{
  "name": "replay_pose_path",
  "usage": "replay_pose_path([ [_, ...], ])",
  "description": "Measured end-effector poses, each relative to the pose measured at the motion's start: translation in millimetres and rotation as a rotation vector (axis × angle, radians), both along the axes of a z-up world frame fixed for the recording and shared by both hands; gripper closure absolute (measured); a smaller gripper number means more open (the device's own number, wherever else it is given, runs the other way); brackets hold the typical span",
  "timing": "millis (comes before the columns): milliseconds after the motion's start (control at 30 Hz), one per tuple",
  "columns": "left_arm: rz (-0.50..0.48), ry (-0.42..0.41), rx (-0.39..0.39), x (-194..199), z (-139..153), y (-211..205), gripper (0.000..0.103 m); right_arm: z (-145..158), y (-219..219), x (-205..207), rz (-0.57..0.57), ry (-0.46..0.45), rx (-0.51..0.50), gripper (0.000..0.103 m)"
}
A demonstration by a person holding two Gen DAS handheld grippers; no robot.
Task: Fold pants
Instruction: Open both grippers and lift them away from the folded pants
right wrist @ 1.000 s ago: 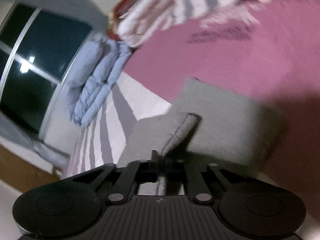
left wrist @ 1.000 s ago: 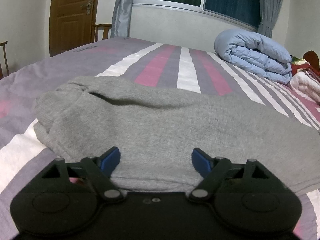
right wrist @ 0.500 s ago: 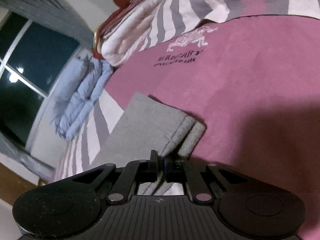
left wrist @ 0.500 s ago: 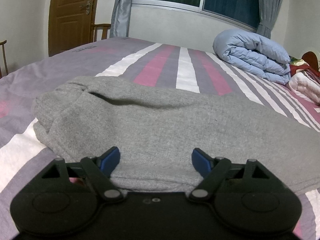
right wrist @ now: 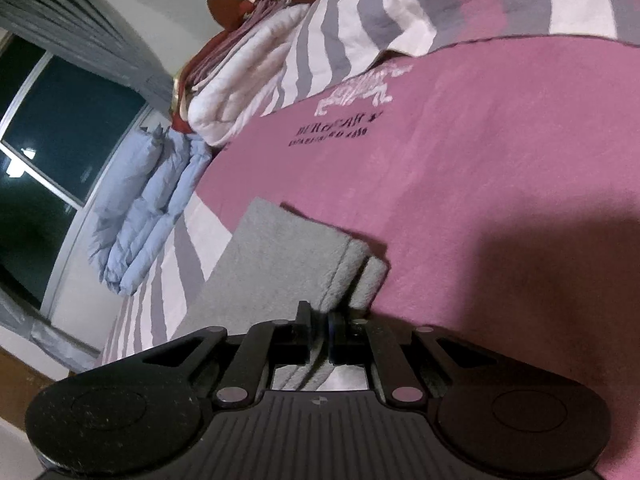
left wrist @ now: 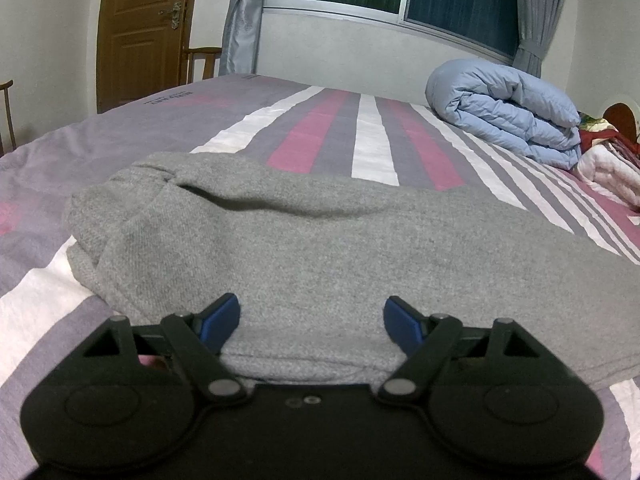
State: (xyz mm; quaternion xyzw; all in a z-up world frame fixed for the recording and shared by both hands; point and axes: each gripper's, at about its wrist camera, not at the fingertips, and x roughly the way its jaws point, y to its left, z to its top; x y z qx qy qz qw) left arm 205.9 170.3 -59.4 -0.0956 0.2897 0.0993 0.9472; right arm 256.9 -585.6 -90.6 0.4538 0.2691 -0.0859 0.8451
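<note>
Grey pants [left wrist: 320,240] lie across the striped bed sheet [left wrist: 368,140], waistband end bunched at the left. My left gripper [left wrist: 312,312] rests low over their near edge, open, its blue pads [left wrist: 222,318] wide apart with cloth below them. In the right wrist view, the leg end of the pants [right wrist: 280,256] lies doubled on the pink part of the sheet [right wrist: 500,168]. My right gripper [right wrist: 318,318] is shut on the near edge of that leg end. The view is rolled sideways.
A rolled blue duvet [left wrist: 504,112] sits at the far right of the bed, with folded blankets [left wrist: 612,168] beside it. A wooden door [left wrist: 144,28] and a chair [left wrist: 202,62] stand beyond the bed's far left. A striped pillow [right wrist: 400,8] lies past the pink sheet.
The right gripper swung across with the leg end still clamped, and the cloth now lies lower and flatter on the pink sheet. The left gripper and the pants under it have not moved.
</note>
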Motion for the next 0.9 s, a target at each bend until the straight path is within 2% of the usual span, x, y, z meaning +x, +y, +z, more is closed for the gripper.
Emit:
replay_pose_path([
  [67, -0.001, 0.001, 0.005, 0, 0, -1, 0.03, 4, 3, -6, 0.002, 0.01, -0.021, 0.096],
  [133, -0.002, -0.002, 0.005, -1, 1, -1, 0.03, 15, 11, -15, 0.003, 0.016, -0.091, 0.091],
  [200, -0.004, -0.008, -0.002, -2, 2, 1, 0.03, 24, 19, -23, -0.022, 0.028, -0.145, 0.09],
  [333, 0.008, -0.037, -0.023, -9, 9, 6, 0.03, 40, 34, -43, -0.054, -0.01, -0.211, 0.09],
  [400, 0.037, -0.064, -0.024, -15, 15, 10, 0.03, 46, 40, -49, -0.058, -0.045, -0.196, 0.09],
  [467, 0.006, -0.08, -0.003, -16, 25, 11, 0.03, 51, 53, -42, 0.019, -0.067, -0.184, 0.09],
  [567, -0.003, -0.069, 0.123, -5, 36, 9, 0.027, 58, 99, -20, 0.223, -0.097, -0.193, 0.09],
  [667, 0.042, -0.018, 0.118, 15, 44, 27, 0.026, 63, 164, 2, 0.412, -0.118, -0.221, 0.09],
  [733, 0.057, 0.062, 0.127, 30, 41, 38, 0.024, 63, 218, 17, 0.538, -0.119, -0.252, 0.09],
  [800, 0.03, 0.158, 0.142, 39, 29, 43, 0.025, 56, 262, 27, 0.632, -0.102, -0.282, 0.09],
  [867, -0.021, 0.169, 0.225, 33, 21, 35, 0.025, 43, 298, 32, 0.717, -0.058, -0.354, 0.09],
  [900, -0.032, 0.164, 0.241, 29, 18, 34, 0.025, 33, 311, 31, 0.741, -0.012, -0.407, 0.09],
])
